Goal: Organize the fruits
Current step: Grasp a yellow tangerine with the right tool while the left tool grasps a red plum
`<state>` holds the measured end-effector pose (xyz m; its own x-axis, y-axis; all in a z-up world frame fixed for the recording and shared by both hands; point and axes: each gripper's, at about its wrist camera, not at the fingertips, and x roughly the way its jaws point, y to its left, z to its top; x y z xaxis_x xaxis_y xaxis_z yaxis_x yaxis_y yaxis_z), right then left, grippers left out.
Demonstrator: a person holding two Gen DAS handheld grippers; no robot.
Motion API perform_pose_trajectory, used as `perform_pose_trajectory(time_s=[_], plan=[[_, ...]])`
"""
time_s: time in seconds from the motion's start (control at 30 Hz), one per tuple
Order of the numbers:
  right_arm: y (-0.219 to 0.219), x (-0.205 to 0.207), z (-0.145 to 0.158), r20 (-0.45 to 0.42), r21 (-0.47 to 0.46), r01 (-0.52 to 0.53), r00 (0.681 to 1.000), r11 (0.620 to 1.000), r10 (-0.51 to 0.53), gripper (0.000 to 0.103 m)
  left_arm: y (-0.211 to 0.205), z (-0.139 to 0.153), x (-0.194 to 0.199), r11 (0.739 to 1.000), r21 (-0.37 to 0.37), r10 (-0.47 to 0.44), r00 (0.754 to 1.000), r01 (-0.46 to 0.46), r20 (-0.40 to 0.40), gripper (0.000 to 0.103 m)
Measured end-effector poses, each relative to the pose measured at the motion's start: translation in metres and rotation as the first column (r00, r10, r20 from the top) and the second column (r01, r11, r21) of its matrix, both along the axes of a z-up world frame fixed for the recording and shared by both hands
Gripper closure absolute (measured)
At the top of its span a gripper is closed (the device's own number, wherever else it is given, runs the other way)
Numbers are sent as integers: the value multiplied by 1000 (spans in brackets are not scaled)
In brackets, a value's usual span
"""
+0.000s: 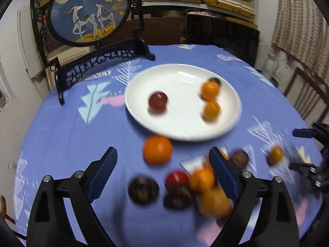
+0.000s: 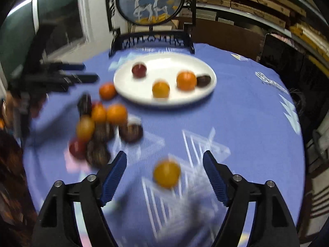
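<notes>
1. Nearest us in the right wrist view, the right gripper (image 2: 164, 170) stands wide open with nothing between its blue pads; a lone yellow-orange fruit (image 2: 166, 174) lies on the tablecloth (image 2: 246, 113) just ahead of the gap, touching neither finger.
2. In the left wrist view, the left gripper (image 1: 163, 164) is also spread open and empty. Just in front of it we see the pile (image 1: 185, 187): blurred dark brown, red and orange fruits bunched together on the cloth, some touching each other. The pile sits near the right finger, and one orange piece looks partly hidden behind that finger.
3. A bigger orange (image 1: 157, 149) lies apart from the pile, just beside the near rim of the plate.
4. The lone yellow fruit also shows at the right of the left wrist view, well apart from the pile, with the other gripper's blue tips near it.
5. Farther on we see the white plate (image 1: 181, 82), shallow and oval in these lenses. It holds four fruits: a dark red one (image 1: 158, 100) on its left half, and on its right half two orange ones (image 1: 210, 100) close together with a dark brown one (image 1: 214, 80) touching the farther orange.
6. Behind the plate stands a round deer screen (image 1: 88, 10) in a black frame.
</notes>
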<state>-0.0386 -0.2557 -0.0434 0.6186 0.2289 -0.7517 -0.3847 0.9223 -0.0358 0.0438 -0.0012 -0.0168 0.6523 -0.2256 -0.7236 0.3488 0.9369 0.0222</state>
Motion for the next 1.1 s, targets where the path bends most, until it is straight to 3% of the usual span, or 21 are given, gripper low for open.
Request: perform_pose_trajectory(time_s=[0.13,0.37,0.43,0.5,0.7,0.77,0.83,0.9,1.0,1.07,1.1], plan=[[-11,-9,-14,-42,19,29,999,999,-28,24,9,-10,-37,1000,-3,-25,1000,25,-18,13],[0,14,-27,-82,38,29,996,999,-26,25,12,-25,-78,998,14,-64,997,64,-48,13],[5,22,-33,-107,28,23,994,999,-20,34,7,-28,-85,997,17,-78,995,79,-61,13],[8,26,-39,-125,7,22,992,1000,-21,67,-2,-32,-91,994,23,-102,992,104,-71,13],[6,10,-31,-90,2,15,996,1000,-14,68,-40,-44,-97,983,36,-179,979,183,-96,13],[2,3,-27,-81,5,16,997,1000,-15,68,-50,-50,-95,980,65,-183,978,190,-103,18],[-1,-1,-25,-74,8,17,997,1000,-17,68,-57,-55,-89,981,72,-171,977,181,-124,33],[-3,-3,-23,-75,22,16,997,1000,-15,68,-59,-57,-83,986,56,-151,979,160,-141,40],[-4,-3,-23,-75,28,17,997,999,-15,68,-61,-60,-73,991,42,-120,980,128,-157,40],[-4,-4,-25,-78,32,17,997,999,-14,68,-62,-61,-70,992,37,-112,980,119,-167,49],[-3,-4,-26,-78,32,17,997,999,-14,68,-62,-62,-70,992,33,-115,978,122,-176,66]])
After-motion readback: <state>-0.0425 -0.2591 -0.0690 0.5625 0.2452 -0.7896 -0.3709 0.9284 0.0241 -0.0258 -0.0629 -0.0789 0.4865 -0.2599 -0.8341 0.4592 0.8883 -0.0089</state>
